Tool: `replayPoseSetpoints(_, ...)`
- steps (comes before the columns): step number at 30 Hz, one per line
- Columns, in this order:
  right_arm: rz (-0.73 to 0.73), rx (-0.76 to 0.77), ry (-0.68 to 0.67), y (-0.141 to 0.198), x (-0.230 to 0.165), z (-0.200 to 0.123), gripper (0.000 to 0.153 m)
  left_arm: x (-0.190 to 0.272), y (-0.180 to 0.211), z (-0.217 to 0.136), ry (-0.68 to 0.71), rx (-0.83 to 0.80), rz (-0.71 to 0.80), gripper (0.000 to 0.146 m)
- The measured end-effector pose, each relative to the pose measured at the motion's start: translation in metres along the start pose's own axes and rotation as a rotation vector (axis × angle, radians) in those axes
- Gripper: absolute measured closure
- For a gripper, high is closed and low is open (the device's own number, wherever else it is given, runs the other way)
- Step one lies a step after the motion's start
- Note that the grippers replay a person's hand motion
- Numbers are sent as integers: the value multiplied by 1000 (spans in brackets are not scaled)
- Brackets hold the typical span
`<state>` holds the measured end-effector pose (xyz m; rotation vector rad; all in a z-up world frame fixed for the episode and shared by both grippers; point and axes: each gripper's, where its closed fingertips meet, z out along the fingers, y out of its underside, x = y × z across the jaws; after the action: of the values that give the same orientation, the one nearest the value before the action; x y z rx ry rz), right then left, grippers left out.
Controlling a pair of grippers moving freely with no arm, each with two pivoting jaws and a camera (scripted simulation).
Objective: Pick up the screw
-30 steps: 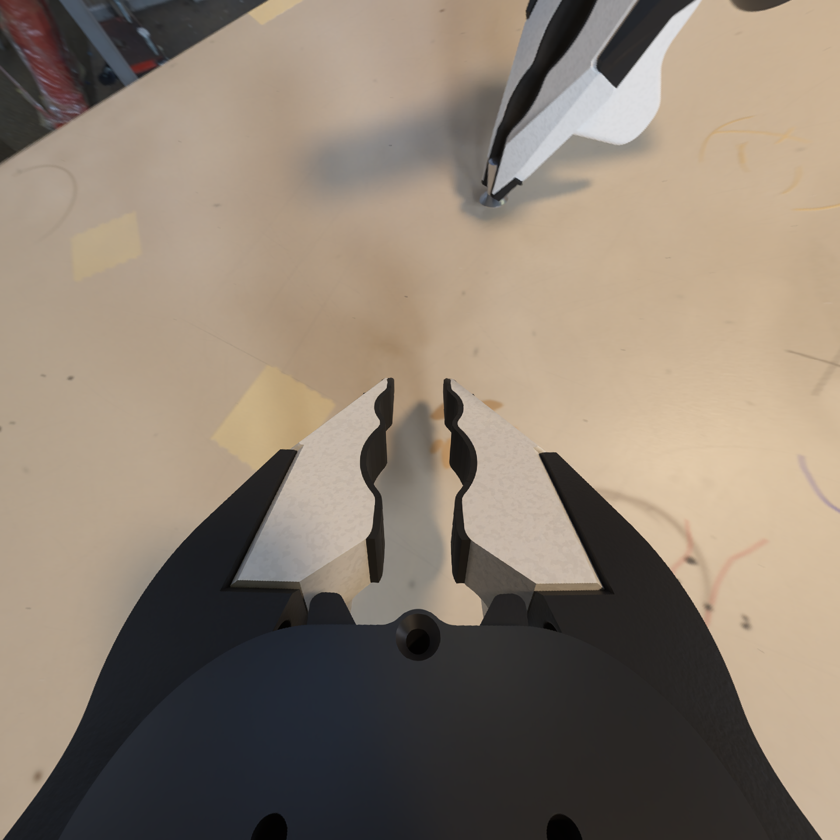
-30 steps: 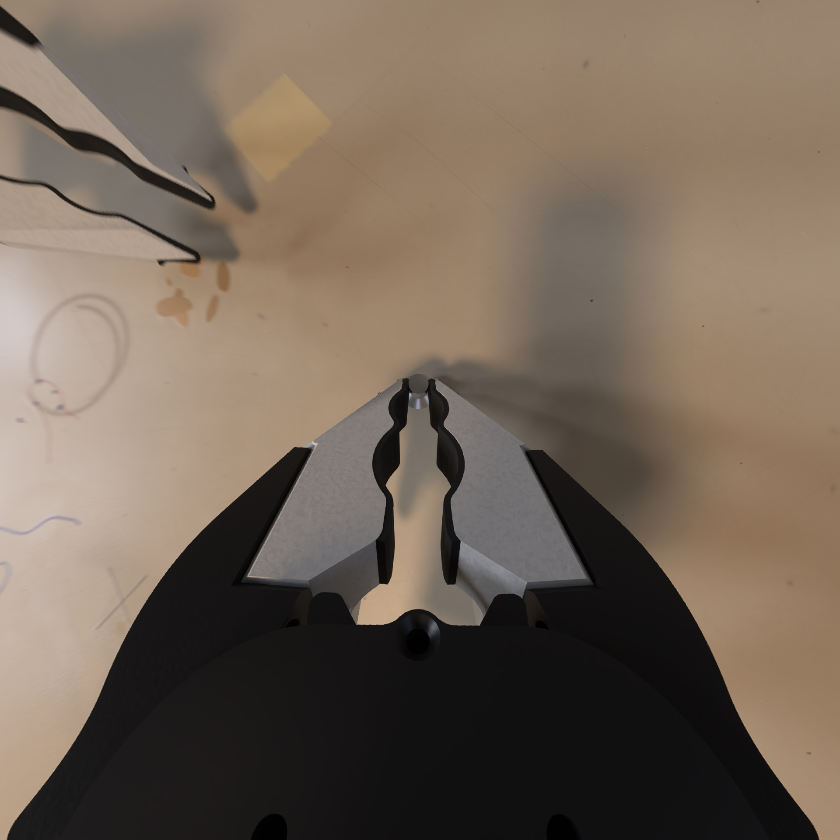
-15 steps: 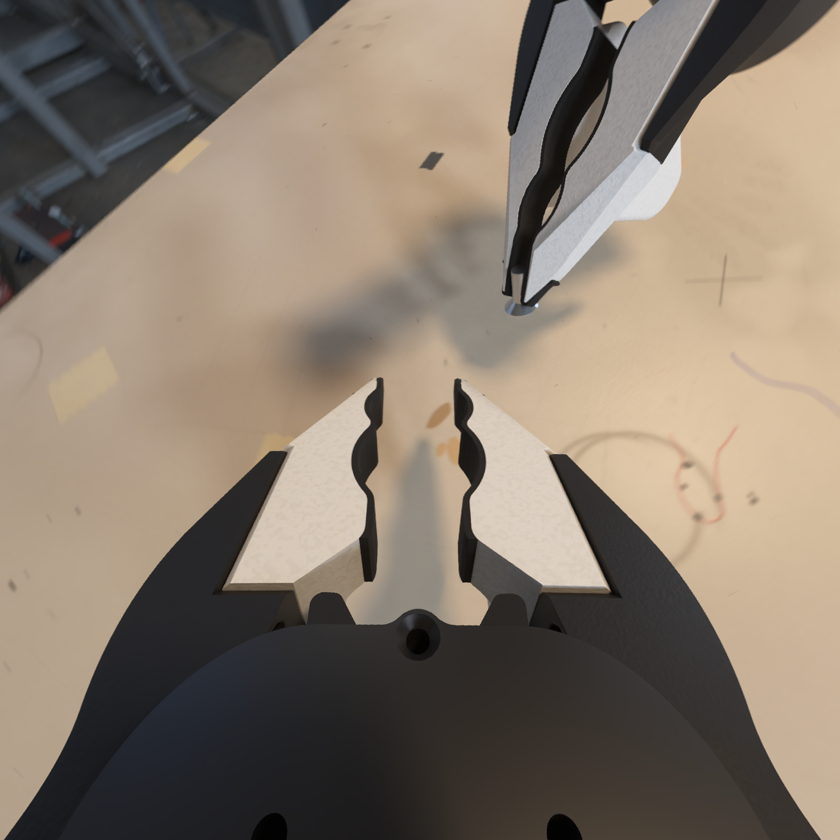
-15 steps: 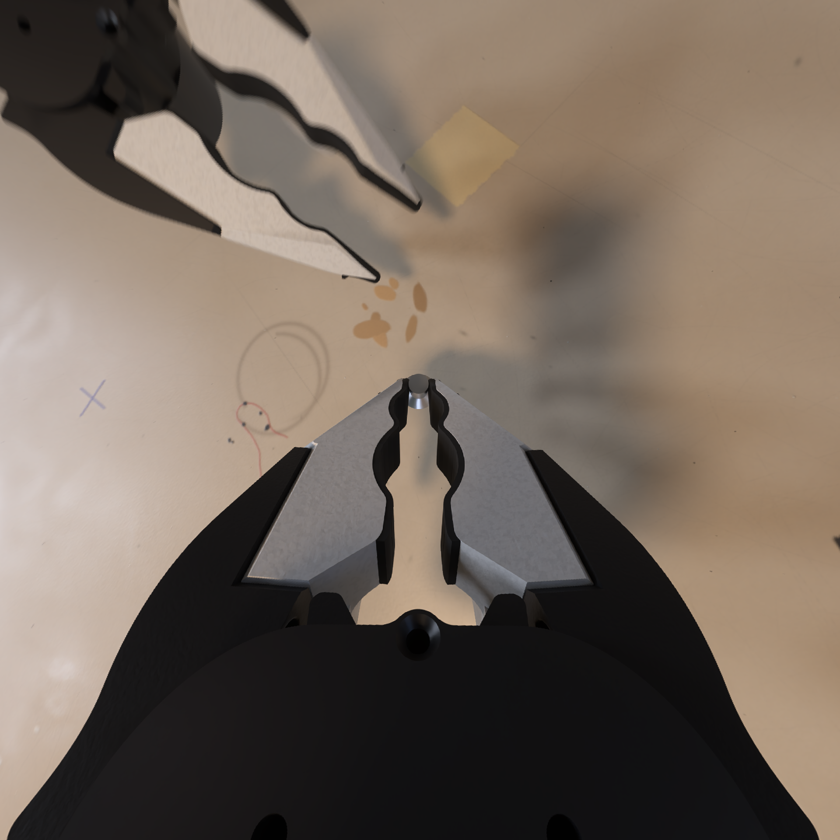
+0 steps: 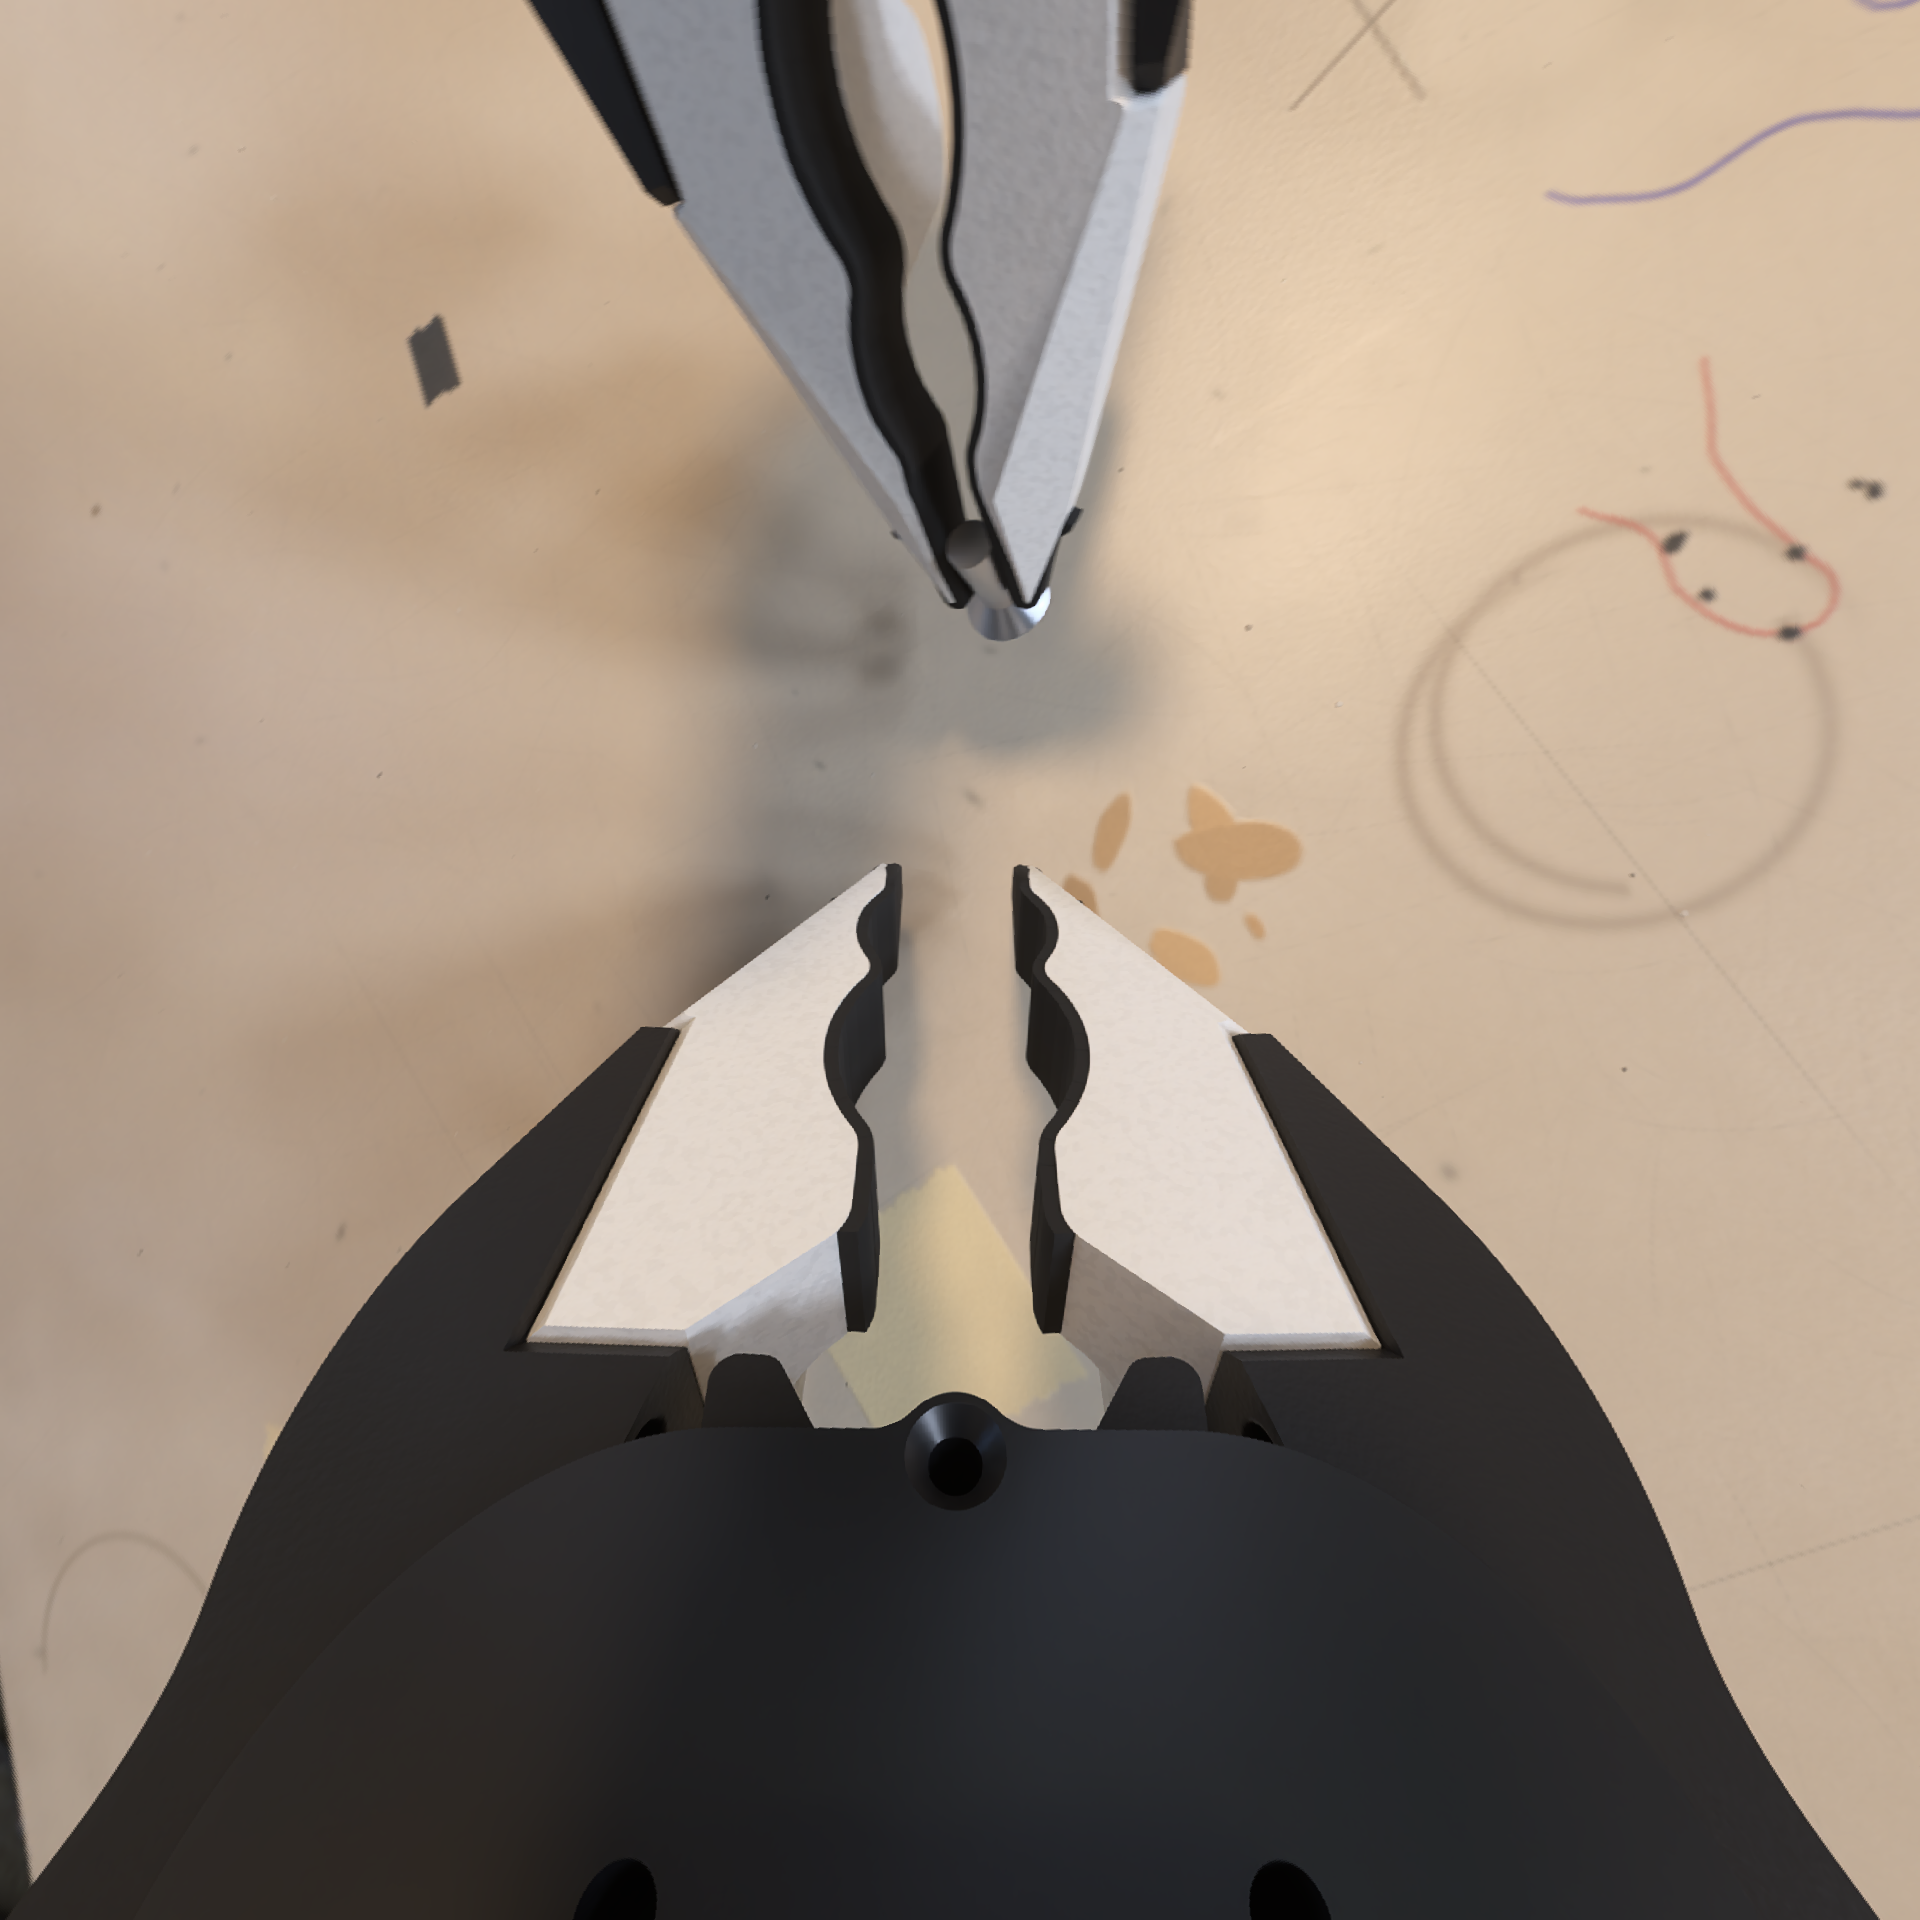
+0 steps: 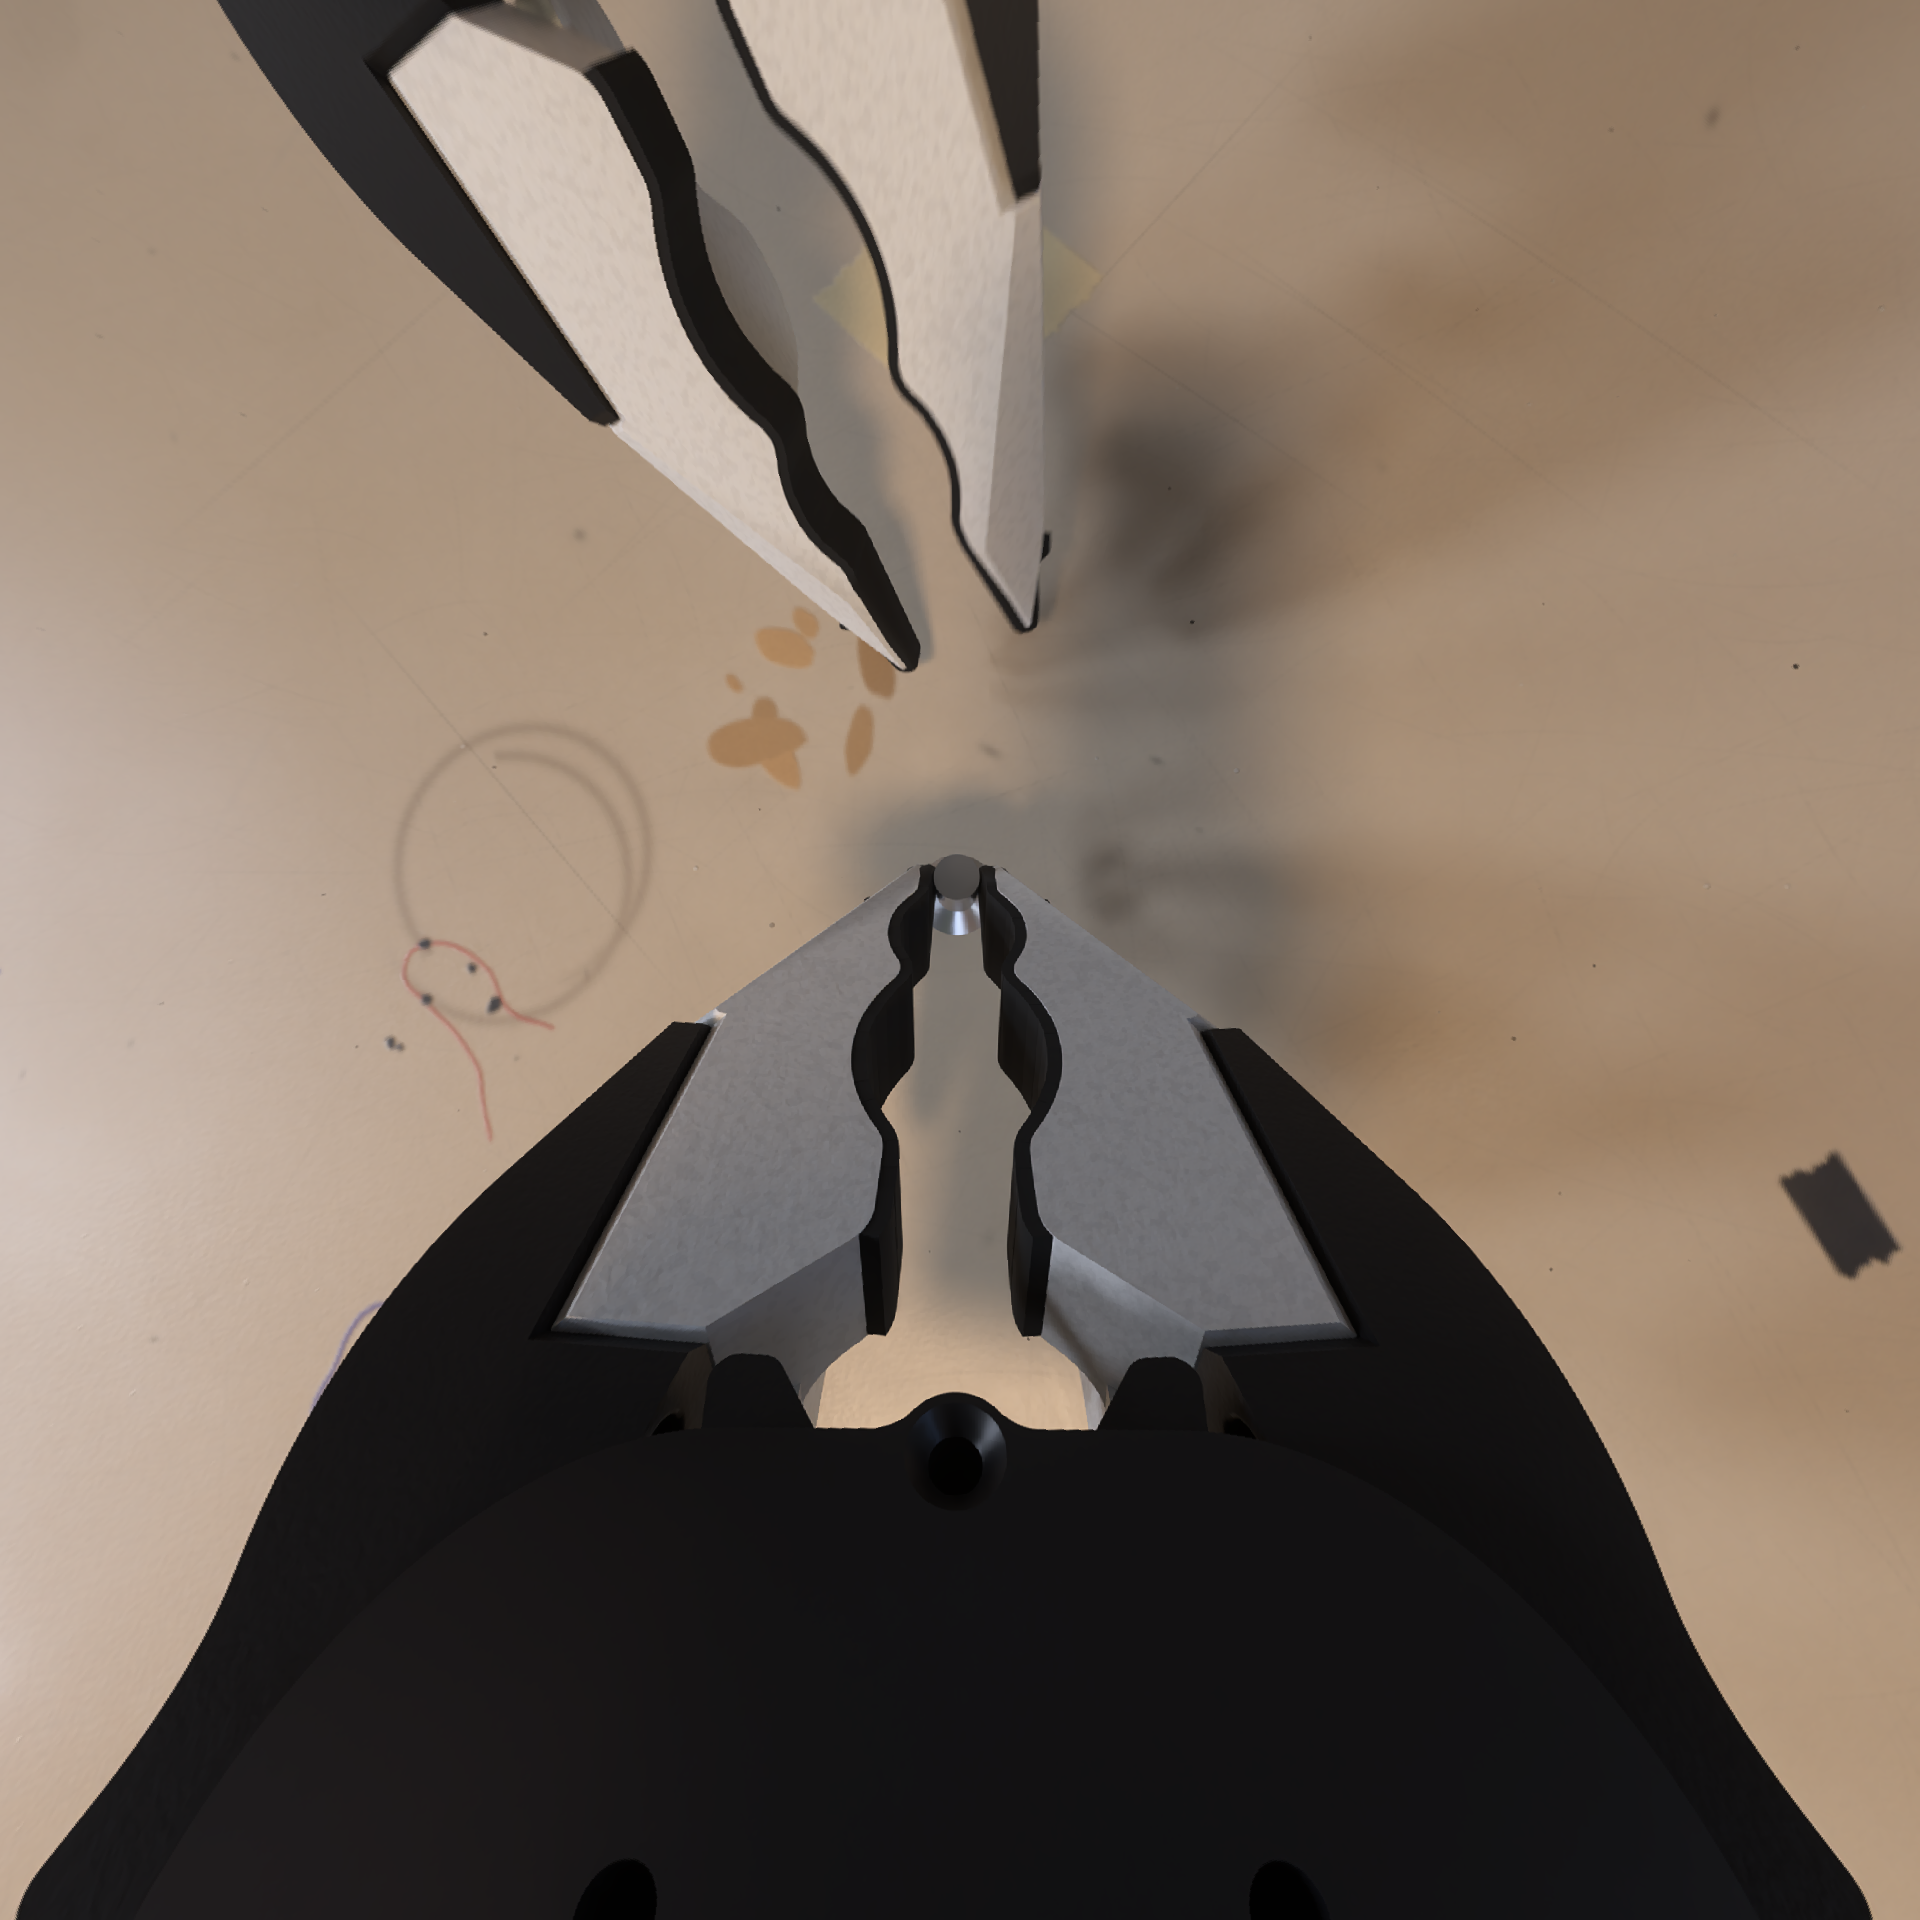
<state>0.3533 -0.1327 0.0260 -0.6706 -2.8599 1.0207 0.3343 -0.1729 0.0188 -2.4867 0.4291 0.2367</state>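
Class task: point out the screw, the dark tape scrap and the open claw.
screw (image 6: pixel 956 902): right wrist view, its shiny head.
dark tape scrap (image 6: pixel 1839 1224): right wrist view, its middle.
left claw (image 5: pixel 956 883): left wrist view, midway between fingertips.

Screw between right gripper fingertips, above tabletop

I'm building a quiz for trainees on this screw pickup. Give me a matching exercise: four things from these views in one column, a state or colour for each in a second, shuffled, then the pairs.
Things
1. right claw
2. left claw
3. screw
4. tape scrap

States
A. open, holding nothing
B. dark grey, lying flat on the table
C. shut on the screw
D. silver, pinched between two fingertips

Pairs: 1-C, 2-A, 3-D, 4-B
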Motion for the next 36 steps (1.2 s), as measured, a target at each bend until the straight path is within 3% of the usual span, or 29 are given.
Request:
replayPoseSetpoints(4, -33, 38, -40, -7, 4, -15, 145, 6, -6, 0, 9, 12, 33, 138)
replayPoseSetpoints(8, -153, 31, -60, -21, 9, -43, 145, -2, -28, -12, -172, 146, 45, 145)
replayPoseSetpoints(12, -273, -2, -202, -49, -1, -81, 145, -13, -60, -35, -412, 329, -2, 145)
replayPoseSetpoints(16, -438, -213, -116, -61, 13, -104, 145, -21, -91, -50, -613, 539, -108, 145)
replayPoseSetpoints(22, -648, -599, -23, -59, 19, -128, 145, -29, -116, -51, -709, 629, -188, 144)
replayPoseSetpoints(28, -842, -778, -21, -59, 11, -144, 145, -25, -133, -51, -664, 709, -198, 145)
replayPoseSetpoints(36, -846, -869, -95, -59, -7, -154, 145, -8, -154, -65, -524, 837, -163, 145)
